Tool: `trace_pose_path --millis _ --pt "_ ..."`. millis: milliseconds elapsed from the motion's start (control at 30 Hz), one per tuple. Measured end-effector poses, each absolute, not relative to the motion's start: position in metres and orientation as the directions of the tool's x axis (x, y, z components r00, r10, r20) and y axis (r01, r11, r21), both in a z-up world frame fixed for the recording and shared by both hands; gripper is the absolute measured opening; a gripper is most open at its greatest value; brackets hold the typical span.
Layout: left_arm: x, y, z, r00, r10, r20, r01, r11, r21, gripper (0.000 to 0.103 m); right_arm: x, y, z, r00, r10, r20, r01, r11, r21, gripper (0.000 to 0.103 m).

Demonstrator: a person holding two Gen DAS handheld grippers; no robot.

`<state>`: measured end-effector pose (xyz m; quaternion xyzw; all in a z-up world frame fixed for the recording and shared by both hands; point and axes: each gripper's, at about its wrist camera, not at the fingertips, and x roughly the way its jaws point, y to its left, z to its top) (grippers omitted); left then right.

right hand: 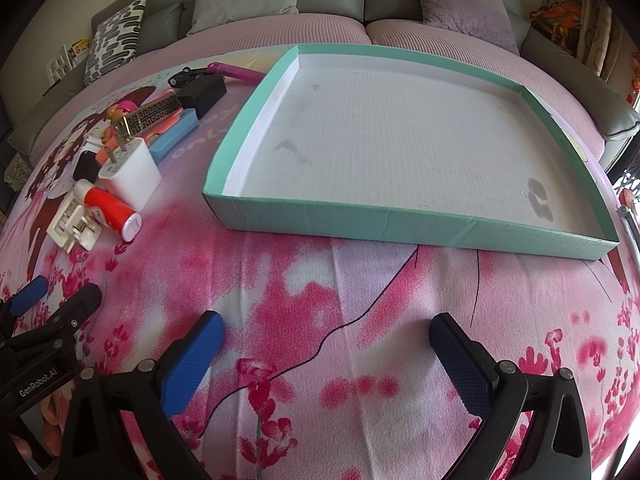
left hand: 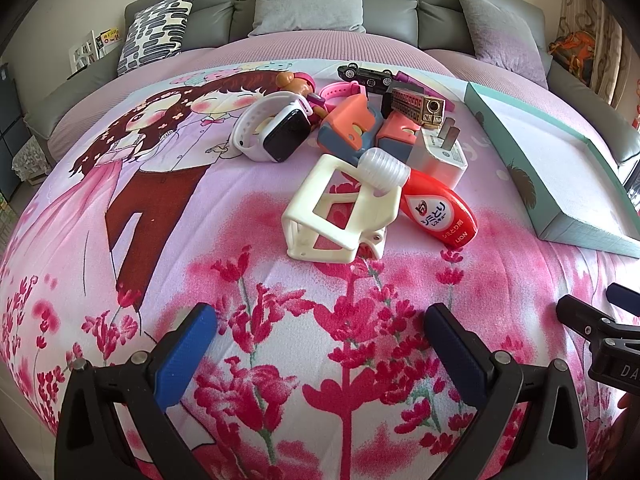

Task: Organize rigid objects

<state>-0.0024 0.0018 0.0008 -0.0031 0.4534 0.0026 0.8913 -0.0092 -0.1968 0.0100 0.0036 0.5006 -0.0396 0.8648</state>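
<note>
Grippers hover low over the pink floral blanket (right hand: 320,280), both spread wide with nothing between the fingers: the left gripper (left hand: 320,336) faces the clutter, the right gripper (right hand: 326,336) faces the teal tray (right hand: 400,224). Left of the tray lie a cream clip (left hand: 340,216), a red bottle (left hand: 440,212) and a white charger (left hand: 440,156); beyond them, farther from the tray's near wall, a white smartwatch (left hand: 276,132) and a black toy car (left hand: 364,74).
</note>
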Motion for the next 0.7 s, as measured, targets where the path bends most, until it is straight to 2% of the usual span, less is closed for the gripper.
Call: trace_pose_path --millis 700 --pt "-0.0009 0.0051 0.0047 0.574 -0.023 -0.819 0.013 1.000 -0.019 0.103 -0.0097 -0.2022 0.0145 0.505 -0.047 -0.862 0.081 0.997 -0.007 0.103"
